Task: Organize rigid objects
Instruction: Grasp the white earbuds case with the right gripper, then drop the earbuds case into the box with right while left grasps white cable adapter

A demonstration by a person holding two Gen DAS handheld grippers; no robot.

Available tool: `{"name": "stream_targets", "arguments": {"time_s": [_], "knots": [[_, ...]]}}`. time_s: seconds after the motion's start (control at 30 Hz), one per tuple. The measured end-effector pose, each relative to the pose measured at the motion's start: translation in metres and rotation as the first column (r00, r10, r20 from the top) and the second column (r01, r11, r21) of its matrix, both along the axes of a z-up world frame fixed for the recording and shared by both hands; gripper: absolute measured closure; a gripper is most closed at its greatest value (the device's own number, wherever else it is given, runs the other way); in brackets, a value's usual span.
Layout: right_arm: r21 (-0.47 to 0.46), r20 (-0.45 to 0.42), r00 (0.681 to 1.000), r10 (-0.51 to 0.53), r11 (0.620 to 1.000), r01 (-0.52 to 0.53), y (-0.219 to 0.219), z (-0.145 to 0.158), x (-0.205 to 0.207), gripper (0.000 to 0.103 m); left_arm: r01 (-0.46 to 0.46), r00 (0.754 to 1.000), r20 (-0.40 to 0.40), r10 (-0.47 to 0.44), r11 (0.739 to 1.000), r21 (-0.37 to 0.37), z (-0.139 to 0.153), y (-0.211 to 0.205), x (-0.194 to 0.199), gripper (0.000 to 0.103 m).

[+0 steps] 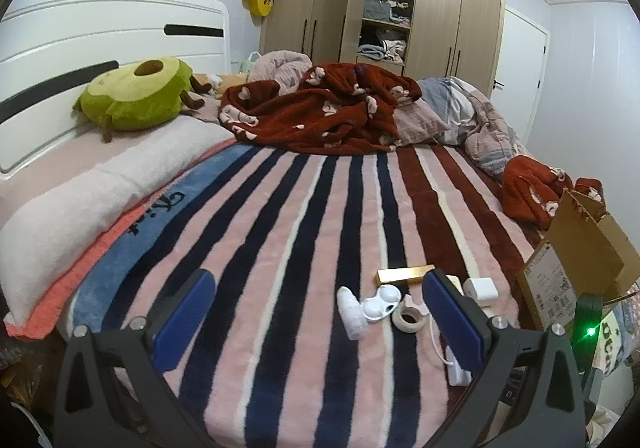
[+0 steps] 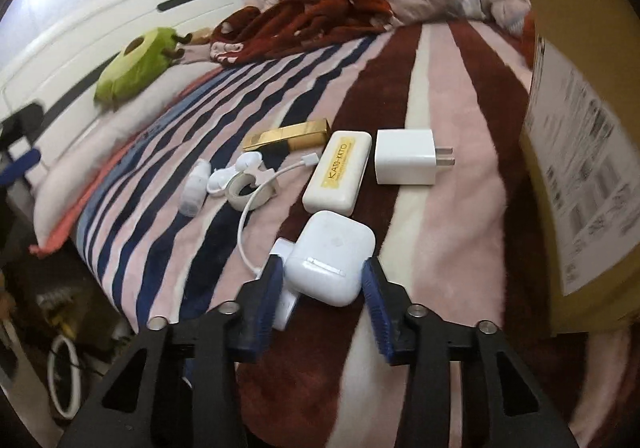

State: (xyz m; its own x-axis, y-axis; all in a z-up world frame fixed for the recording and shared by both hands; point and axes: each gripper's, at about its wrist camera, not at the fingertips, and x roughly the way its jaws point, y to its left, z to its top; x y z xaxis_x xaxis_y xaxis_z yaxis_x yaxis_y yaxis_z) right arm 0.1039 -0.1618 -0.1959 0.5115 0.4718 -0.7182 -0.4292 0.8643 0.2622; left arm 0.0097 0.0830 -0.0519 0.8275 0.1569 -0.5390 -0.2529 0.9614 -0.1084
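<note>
Small rigid items lie on the striped blanket (image 2: 452, 120). In the right wrist view my right gripper (image 2: 323, 277) is open, its blue pads on either side of a white earbud case (image 2: 331, 263); contact cannot be told. Beyond lie a cream KATO-KATO case (image 2: 337, 171), a white charger plug (image 2: 405, 157), a gold bar (image 2: 289, 136), a tape roll (image 2: 247, 193), a white cable (image 2: 256, 204) and a small bottle (image 2: 195, 188). My left gripper (image 1: 316, 306) is open and empty above the blanket, left of the bottle (image 1: 352, 314), tape roll (image 1: 409, 319) and gold bar (image 1: 404, 274).
A cardboard box (image 2: 576, 152) stands at the right of the items; it also shows in the left wrist view (image 1: 580, 264). A red blanket heap (image 1: 320, 108), an avocado plush (image 1: 136, 94) and a wardrobe (image 1: 384, 4) lie at the far end. The bed edge drops off near me.
</note>
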Motion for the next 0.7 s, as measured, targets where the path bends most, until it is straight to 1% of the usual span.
{"name": "stream_targets", "arguments": {"time_s": [0.1,0.13,0.17,0.2,0.27,0.33,0.4,0.43,0.47,0.5,0.57,0.63,0.7], "knots": [[0.006,-0.013,1.0,-0.01,1.0,0.01,0.006,-0.003,0.005,0.052,0.013,1.0,0.015,-0.013,1.0,0.01,0.0,0.0,-0.001,0.001],[0.005,-0.017,1.0,-0.016,1.0,0.016,0.008,-0.004,0.008,0.052,0.027,1.0,0.016,-0.027,1.0,0.009,-0.002,-0.001,-0.001,0.001],[-0.005,-0.02,0.999,-0.026,1.0,0.026,0.01,-0.005,0.01,0.053,0.045,0.999,0.016,-0.045,0.999,0.006,-0.004,-0.001,0.001,0.001],[-0.016,-0.017,0.999,-0.034,0.999,0.034,0.01,-0.005,0.01,0.063,0.065,0.998,0.004,-0.065,0.998,0.009,-0.009,-0.003,0.003,0.001],[-0.021,-0.007,1.0,-0.029,0.999,0.029,0.011,-0.005,0.009,0.064,0.119,0.992,-0.042,-0.118,0.993,0.014,-0.019,-0.009,0.009,0.001],[-0.017,0.008,1.0,0.003,1.0,-0.003,0.011,-0.003,0.005,0.064,0.188,0.978,-0.093,-0.186,0.982,0.006,-0.03,-0.014,0.015,0.0],[-0.001,0.041,0.998,0.037,0.999,-0.037,0.012,0.006,0.0,0.064,0.266,0.954,-0.141,-0.266,0.964,-0.014,-0.042,-0.02,0.02,0.001],[-0.003,0.066,0.996,0.055,0.998,-0.055,0.013,0.011,-0.004,0.064,0.299,0.941,-0.154,-0.301,0.954,-0.036,-0.047,-0.022,0.022,0.001],[-0.014,0.109,0.99,0.087,0.996,-0.086,0.015,0.021,-0.011,0.064,0.326,0.929,-0.163,-0.333,0.943,-0.068,-0.051,-0.023,0.023,0.001],[-0.015,0.133,0.985,0.106,0.994,-0.105,0.016,0.03,-0.014,0.064,0.345,0.918,-0.171,-0.358,0.933,-0.103,-0.054,-0.022,0.025,0.001],[0.001,0.189,0.971,0.145,0.989,-0.148,0.014,0.053,-0.021,0.064,0.375,0.9,-0.169,-0.401,0.912,-0.167,-0.059,-0.023,0.026,0.001],[0.004,0.242,0.957,0.16,0.986,-0.166,0.012,0.075,-0.026,0.064,0.403,0.884,-0.164,-0.438,0.892,-0.206,-0.061,-0.026,0.027,0.001],[0.023,0.283,0.943,0.172,0.982,-0.186,0.005,0.1,-0.029,0.064,0.436,0.863,-0.153,-0.482,0.863,-0.256,-0.063,-0.031,0.027,0.001]]}}
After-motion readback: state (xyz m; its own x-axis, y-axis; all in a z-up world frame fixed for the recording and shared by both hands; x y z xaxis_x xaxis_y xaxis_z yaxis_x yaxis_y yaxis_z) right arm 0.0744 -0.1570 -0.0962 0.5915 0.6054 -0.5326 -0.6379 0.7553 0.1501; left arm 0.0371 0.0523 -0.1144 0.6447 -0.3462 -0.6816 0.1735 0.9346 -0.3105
